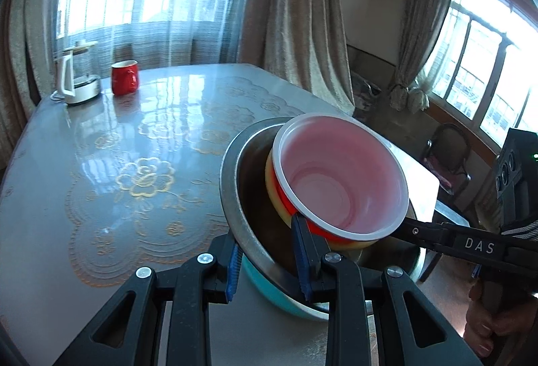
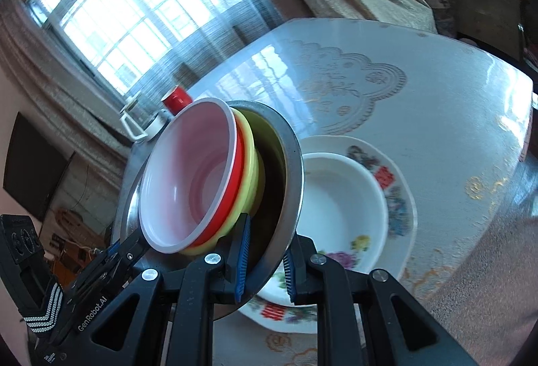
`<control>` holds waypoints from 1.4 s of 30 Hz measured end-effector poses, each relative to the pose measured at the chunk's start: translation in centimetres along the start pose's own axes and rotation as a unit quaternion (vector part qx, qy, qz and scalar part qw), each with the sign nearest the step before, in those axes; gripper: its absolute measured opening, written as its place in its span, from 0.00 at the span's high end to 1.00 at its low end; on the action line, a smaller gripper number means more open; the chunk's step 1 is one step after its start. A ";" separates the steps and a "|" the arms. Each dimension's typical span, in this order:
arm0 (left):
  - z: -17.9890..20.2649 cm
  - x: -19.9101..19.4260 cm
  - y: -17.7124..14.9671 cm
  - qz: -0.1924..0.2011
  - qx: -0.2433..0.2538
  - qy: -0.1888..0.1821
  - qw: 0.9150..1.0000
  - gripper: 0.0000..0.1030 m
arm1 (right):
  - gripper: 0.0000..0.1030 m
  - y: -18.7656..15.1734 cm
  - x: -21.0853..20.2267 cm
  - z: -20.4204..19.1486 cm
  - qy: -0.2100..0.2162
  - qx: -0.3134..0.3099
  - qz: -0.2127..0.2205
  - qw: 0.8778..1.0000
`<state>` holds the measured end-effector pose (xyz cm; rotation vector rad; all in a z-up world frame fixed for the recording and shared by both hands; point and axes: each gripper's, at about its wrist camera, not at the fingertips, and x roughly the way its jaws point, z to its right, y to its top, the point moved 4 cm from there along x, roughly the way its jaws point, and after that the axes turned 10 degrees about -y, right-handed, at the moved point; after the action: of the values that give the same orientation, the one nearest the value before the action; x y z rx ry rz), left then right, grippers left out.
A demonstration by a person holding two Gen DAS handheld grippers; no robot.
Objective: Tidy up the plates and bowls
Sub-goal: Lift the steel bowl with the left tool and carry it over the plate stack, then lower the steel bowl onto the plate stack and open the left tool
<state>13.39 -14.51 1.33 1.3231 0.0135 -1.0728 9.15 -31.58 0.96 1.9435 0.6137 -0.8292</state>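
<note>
A steel bowl [image 1: 248, 171] with a teal outside holds a yellow bowl [image 1: 273, 194] and a red bowl with a white inside [image 1: 339, 177], nested. The stack is lifted and tilted. My left gripper [image 1: 269, 261] is shut on the steel bowl's rim. My right gripper [image 2: 265, 261] is shut on the same rim [image 2: 289, 184] from the other side; its arm [image 1: 470, 245] shows in the left wrist view. Below, a white bowl [image 2: 339, 208] sits on a flowered plate [image 2: 400, 197] on the table.
The table [image 1: 101, 164] has a glossy cloth with a lace pattern. A red mug [image 1: 125, 76] and a white kettle [image 1: 75, 76] stand at its far left corner. Curtains and windows lie behind. A chair [image 1: 450, 150] stands to the right.
</note>
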 end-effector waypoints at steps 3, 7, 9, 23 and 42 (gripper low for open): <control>0.5 1.2 -0.3 -0.009 0.002 -0.007 1.000 0.72 | 0.83 0.0 0.3 1.0 -0.010 0.011 -0.005 1.000; 1.0 2.5 -1.0 -0.020 0.002 -0.015 1.000 0.72 | 0.83 0.0 1.1 2.1 -0.021 0.025 -0.014 0.999; 1.2 3.1 -1.4 -0.026 0.002 -0.017 1.000 0.72 | 0.83 -0.1 1.4 2.5 -0.026 0.028 -0.018 0.999; 1.5 5.4 -2.7 -0.042 0.005 -0.018 0.999 0.70 | 0.81 -0.7 2.6 5.1 -0.037 0.055 -0.037 0.997; 1.1 3.5 -3.2 -0.032 0.016 -0.016 0.999 0.71 | 0.84 -1.2 0.8 5.9 -0.018 0.047 -0.016 0.999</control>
<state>12.72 -17.09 -2.72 1.3415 0.0165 -1.1524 7.08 -36.15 -2.42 2.0037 0.5950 -0.9277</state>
